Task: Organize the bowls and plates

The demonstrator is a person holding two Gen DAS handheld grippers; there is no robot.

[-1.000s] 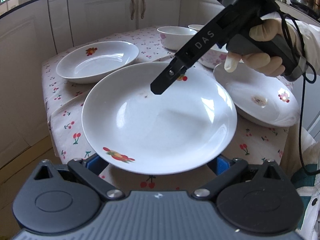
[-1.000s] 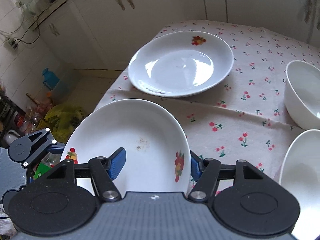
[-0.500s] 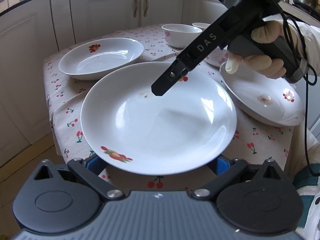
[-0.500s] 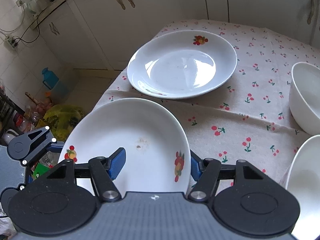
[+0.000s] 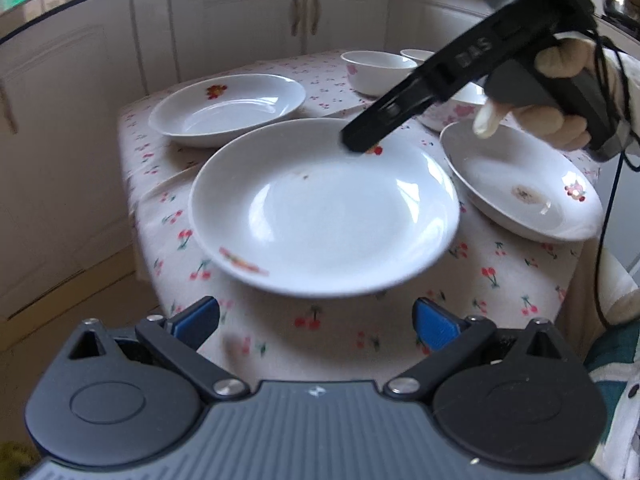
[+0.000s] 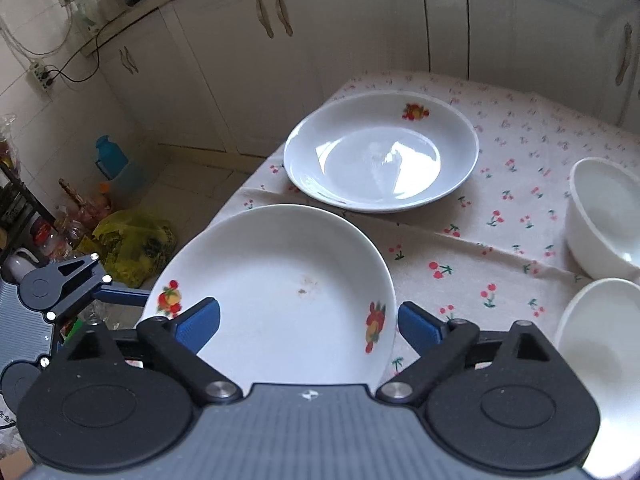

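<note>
A white plate with fruit prints (image 5: pixel 324 208) hangs in the air over the table's near corner; it also shows in the right wrist view (image 6: pixel 280 296). My right gripper (image 6: pixel 308 320) is shut on the plate's rim; its finger (image 5: pixel 384 120) crosses the plate's far rim in the left wrist view. My left gripper (image 5: pixel 316 320) is open and empty, just in front of the plate's near rim, apart from it. A second plate (image 5: pixel 228 108) (image 6: pixel 380 152) lies on the cherry tablecloth (image 6: pixel 508 240). A third, stained plate (image 5: pixel 520 184) lies at the right.
Two white bowls (image 6: pixel 604 216) (image 6: pixel 600 364) stand at the right of the right wrist view; bowls (image 5: pixel 380 70) also stand at the table's back. White cabinets (image 5: pixel 240 28) surround the table. Bags and bottles (image 6: pixel 132 240) lie on the floor at the left.
My left gripper has drawn back from the held plate, its pads now free of the rim. The plate, held by the right gripper, has moved up and away over the table.
</note>
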